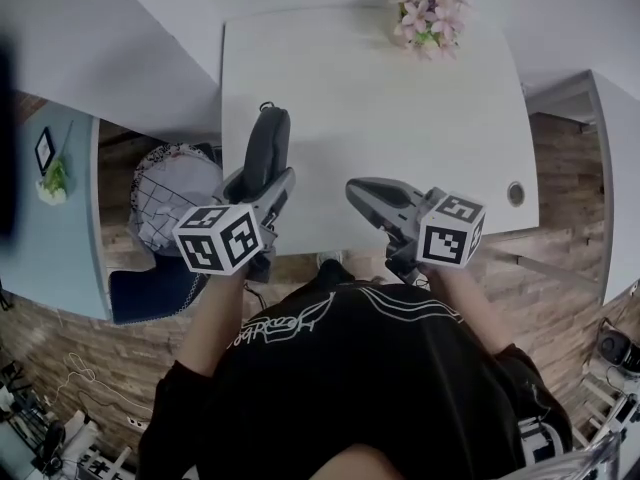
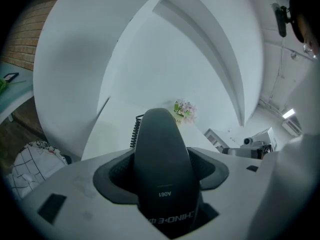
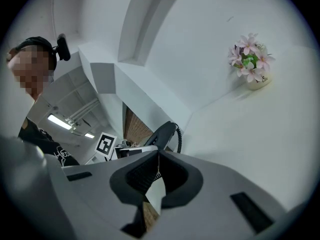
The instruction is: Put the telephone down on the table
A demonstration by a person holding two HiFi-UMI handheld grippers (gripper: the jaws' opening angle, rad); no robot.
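Observation:
The black telephone handset [image 1: 266, 148] points away from me over the near left part of the white table [image 1: 380, 118]. My left gripper [image 1: 268, 186] is shut on its lower half. In the left gripper view the handset [image 2: 159, 139] fills the space between the jaws of the left gripper [image 2: 162, 176], and its coiled cord [image 2: 134, 131] hangs at its left. Whether it touches the table I cannot tell. My right gripper [image 1: 362, 194] hovers over the table's near edge, shut and empty. The right gripper view shows the right gripper [image 3: 157, 171] with jaws meeting, and the handset [image 3: 162, 133] beyond.
A small pot of pink flowers [image 1: 428, 18] stands at the table's far edge. A round cable hole [image 1: 515, 193] lies near the right edge. A basket with checked cloth [image 1: 165, 193] sits on the floor left of the table, beside a teal surface [image 1: 50, 208].

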